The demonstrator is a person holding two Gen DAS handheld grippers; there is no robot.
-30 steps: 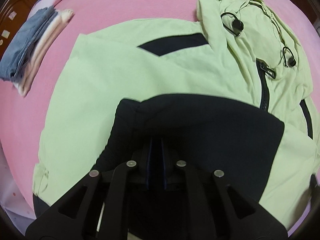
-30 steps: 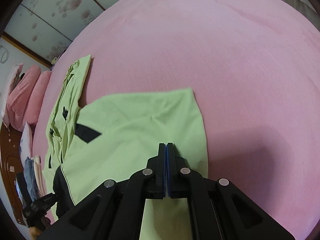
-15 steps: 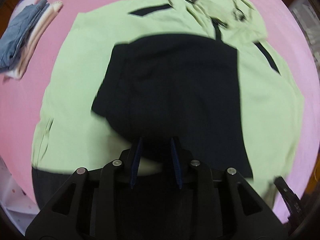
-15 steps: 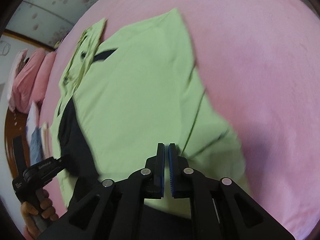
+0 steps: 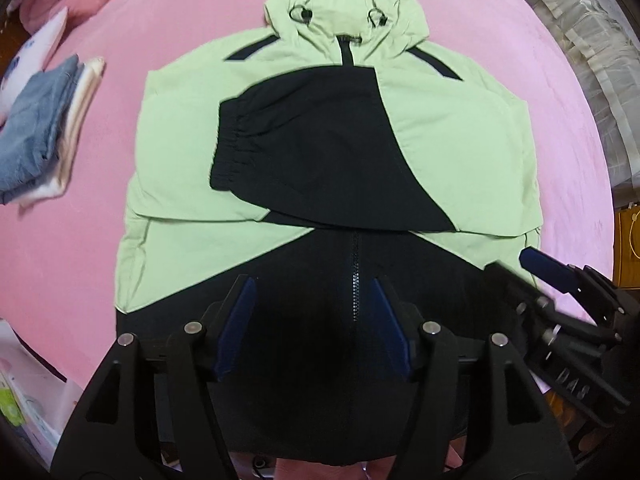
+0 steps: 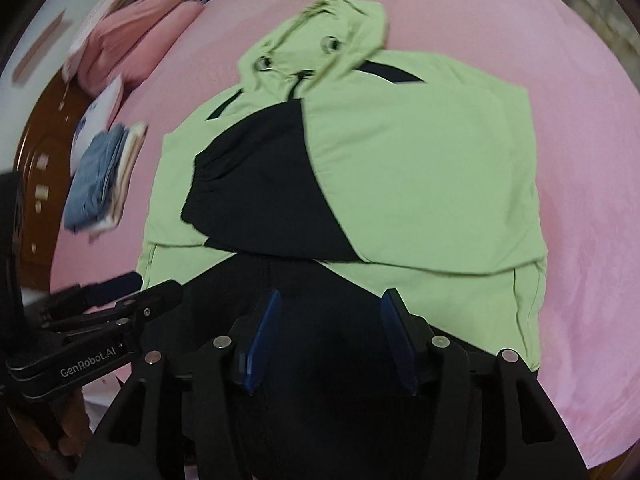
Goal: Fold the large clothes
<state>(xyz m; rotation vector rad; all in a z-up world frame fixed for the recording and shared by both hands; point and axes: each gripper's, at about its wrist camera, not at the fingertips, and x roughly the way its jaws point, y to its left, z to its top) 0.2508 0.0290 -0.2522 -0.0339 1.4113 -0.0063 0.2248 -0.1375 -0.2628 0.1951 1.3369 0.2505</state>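
Note:
A light green and black hooded jacket (image 5: 460, 132) lies front up on the pink bed (image 5: 120, 40), hood at the far end, both sleeves folded across the chest. Its black sleeve cuff (image 5: 236, 148) rests on top; the same jacket (image 6: 420, 168) fills the right wrist view. My left gripper (image 5: 312, 304) hovers over the black hem near the zipper (image 5: 354, 272), jaws opening with nothing between them. My right gripper (image 6: 332, 316) hangs above the hem too, jaws opening and empty; it also shows as the right gripper (image 5: 560, 292) at the right edge.
A folded stack of blue and cream clothes (image 5: 44, 132) lies on the bed to the jacket's left, with pink pillows (image 6: 132, 44) and a wooden headboard (image 6: 36, 168) beyond. The bed's right edge (image 5: 580, 60) meets pale bedding. A hand (image 6: 64, 424) holds the left gripper.
Both grippers let go of the sleeves, opened, and pulled back and up toward the jacket's hem. The green right sleeve now lies folded over the black one.

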